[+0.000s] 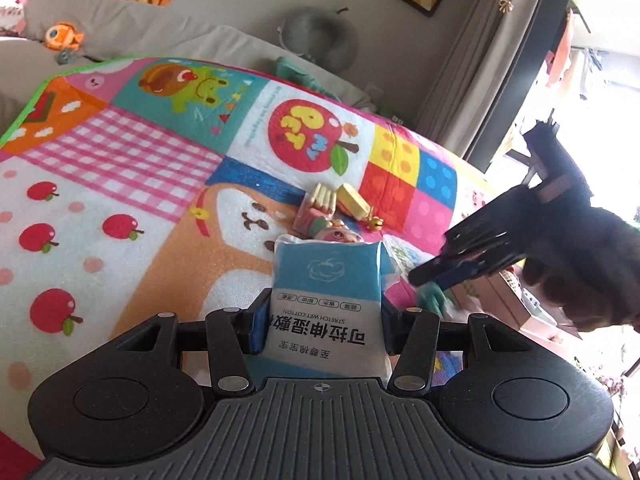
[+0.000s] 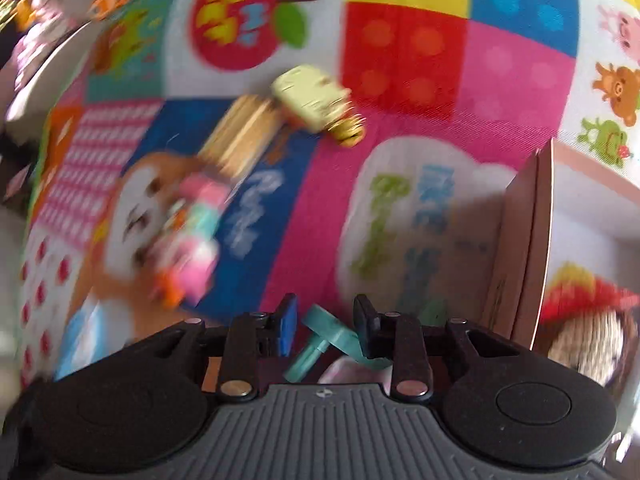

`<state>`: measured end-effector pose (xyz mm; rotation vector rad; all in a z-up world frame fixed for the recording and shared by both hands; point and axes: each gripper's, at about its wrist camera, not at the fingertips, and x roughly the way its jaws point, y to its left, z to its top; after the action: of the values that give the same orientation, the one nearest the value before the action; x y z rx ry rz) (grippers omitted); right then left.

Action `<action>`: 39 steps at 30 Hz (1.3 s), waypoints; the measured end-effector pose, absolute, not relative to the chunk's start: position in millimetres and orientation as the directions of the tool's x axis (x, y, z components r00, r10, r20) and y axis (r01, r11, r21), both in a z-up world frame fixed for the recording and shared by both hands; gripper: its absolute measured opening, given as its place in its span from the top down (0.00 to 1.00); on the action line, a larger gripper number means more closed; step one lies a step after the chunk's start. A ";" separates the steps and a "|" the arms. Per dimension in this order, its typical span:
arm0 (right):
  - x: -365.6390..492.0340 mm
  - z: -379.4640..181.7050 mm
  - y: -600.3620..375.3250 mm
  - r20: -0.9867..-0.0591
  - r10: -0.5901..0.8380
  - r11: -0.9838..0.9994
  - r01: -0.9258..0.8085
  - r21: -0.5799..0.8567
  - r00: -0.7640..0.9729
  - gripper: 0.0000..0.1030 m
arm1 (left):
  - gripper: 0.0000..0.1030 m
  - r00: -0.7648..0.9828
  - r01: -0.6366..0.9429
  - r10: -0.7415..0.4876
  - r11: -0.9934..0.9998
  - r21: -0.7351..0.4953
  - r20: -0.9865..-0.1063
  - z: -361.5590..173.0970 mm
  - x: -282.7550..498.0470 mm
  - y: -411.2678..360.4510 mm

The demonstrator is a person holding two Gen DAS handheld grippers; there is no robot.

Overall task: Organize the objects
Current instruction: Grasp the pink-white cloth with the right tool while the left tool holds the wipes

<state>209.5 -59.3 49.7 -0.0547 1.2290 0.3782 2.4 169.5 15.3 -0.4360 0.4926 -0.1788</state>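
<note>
My left gripper is shut on a blue and white pack of wet cotton pads and holds it above the colourful play mat. My right gripper holds a teal toy piece between its fingers; it shows in the left wrist view with the teal piece hanging under it. On the mat lie a yellow toy with a small bell, a pale ribbed piece and a pink and green toy. The right wrist view is blurred.
A pink cardboard box stands open at the right, with a red and yellow toy inside. A beige sofa with plush toys lies behind the mat. A curtain and bright window are at the far right.
</note>
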 end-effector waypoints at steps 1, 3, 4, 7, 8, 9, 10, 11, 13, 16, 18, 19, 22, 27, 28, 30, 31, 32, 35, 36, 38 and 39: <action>201.7 59.0 -54.9 -0.917 0.260 0.930 -0.333 0.155 0.301 0.51 | 0.46 0.868 0.061 -0.268 0.894 -0.445 -0.418 15.2 2.4 169.4; 205.4 77.3 -48.8 -0.886 0.265 0.932 -0.337 0.134 0.381 0.31 | 0.46 0.870 0.060 -0.262 0.897 -0.439 -0.418 15.1 2.5 168.5; 212.8 83.8 -43.8 -0.865 0.262 0.937 -0.326 0.122 0.428 0.21 | 0.46 0.871 0.059 -0.259 0.899 -0.433 -0.418 15.0 2.3 167.6; 252.0 87.0 -18.4 -0.817 0.245 0.953 -0.285 0.104 0.521 0.12 | 0.46 0.873 0.056 -0.251 0.903 -0.425 -0.417 14.6 0.9 165.8; 266.3 84.2 -7.5 -0.805 0.247 0.953 -0.284 0.102 0.540 0.12 | 0.46 0.874 0.056 -0.250 0.904 -0.425 -0.416 14.1 0.7 165.7; 277.9 79.8 2.8 -0.788 0.238 0.955 -0.286 0.082 0.568 0.12 | 0.46 0.876 0.054 -0.248 0.903 -0.426 -0.414 13.8 -0.1 165.9; 284.5 75.4 13.5 -0.768 0.218 0.956 -0.290 0.045 0.601 0.12 | 0.46 0.878 0.053 -0.247 0.902 -0.428 -0.410 13.9 -0.6 166.4; 293.5 69.2 25.1 -0.753 0.199 0.954 -0.299 0.003 0.628 0.12 | 0.46 0.880 0.051 -0.245 0.901 -0.431 -0.407 13.5 -1.1 166.9; 312.7 53.9 44.1 -0.748 0.170 0.948 -0.314 -0.054 0.641 0.12 | 0.46 0.881 0.049 -0.246 0.897 -0.440 -0.403 13.2 -1.3 168.0; 328.7 38.0 52.2 -0.782 0.159 0.942 -0.330 -0.062 0.602 0.21 | 0.46 0.881 0.049 -0.253 0.889 -0.455 -0.400 13.1 -0.9 170.3; 328.5 34.2 48.0 -0.797 0.169 0.931 -0.360 -0.064 0.579 0.31 | 0.46 0.882 0.048 -0.255 0.885 -0.463 -0.397 12.7 -1.4 171.9; 324.9 34.8 43.9 -0.799 0.178 0.923 -0.378 -0.066 0.575 0.37 | 0.46 0.882 0.048 -0.255 0.884 -0.464 -0.396 12.6 -1.5 172.0; 304.6 38.5 27.8 -0.819 0.196 0.900 -0.431 -0.069 0.540 0.48 | 0.46 0.881 0.048 -0.257 0.884 -0.465 -0.398 12.4 -0.6 172.6; 237.3 41.1 -10.8 -0.860 0.232 0.872 -0.489 -0.024 0.454 0.49 | 0.46 0.874 0.047 -0.262 0.883 -0.466 -0.408 12.1 1.3 172.1; 221.4 41.9 -18.2 -0.866 0.238 0.866 -0.499 -0.015 0.440 0.49 | 0.46 0.872 0.046 -0.259 0.888 -0.458 -0.415 12.7 2.0 170.5; 182.6 44.2 -31.4 -0.856 0.253 0.856 -0.517 -0.019 0.451 0.49 | 0.46 0.863 0.043 -0.250 0.903 -0.428 -0.440 14.1 4.5 165.4; 159.7 47.3 -38.1 -0.832 0.265 0.852 -0.522 -0.036 0.488 0.47 | 0.46 0.859 0.040 -0.238 0.913 -0.405 -0.452 15.4 5.4 161.3; 136.0 50.2 -44.0 -0.804 0.287 0.844 -0.534 -0.044 0.520 0.44 | 0.46 0.857 0.038 -0.230 0.921 -0.389 -0.462 16.6 6.5 157.7; 78.8 54.0 -71.5 -0.757 0.381 0.835 -0.550 0.034 0.531 0.38 | 0.46 0.841 0.037 -0.248 0.912 -0.408 -0.480 19.0 12.5 148.6; 63.9 53.5 -81.1 -0.754 0.394 0.838 -0.542 0.060 0.526 0.38 | 0.46 0.835 0.040 -0.255 0.911 -0.409 -0.487 20.8 15.8 144.5; 43.4 48.0 -96.5 -0.752 0.395 0.856 -0.508 0.094 0.527 0.40 | 0.46 0.817 0.069 -0.288 0.909 -0.412 -0.499 23.9 21.8 133.5; 33.3 45.0 -105.2 -0.752 0.387 0.868 -0.485 0.102 0.534 0.45 | 0.46 0.806 0.088 -0.306 0.909 -0.408 -0.506 24.8 24.1 125.6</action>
<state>33.3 -105.2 45.0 -0.1249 0.8637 0.5213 24.1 125.6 24.8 -0.3805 0.5992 -0.2165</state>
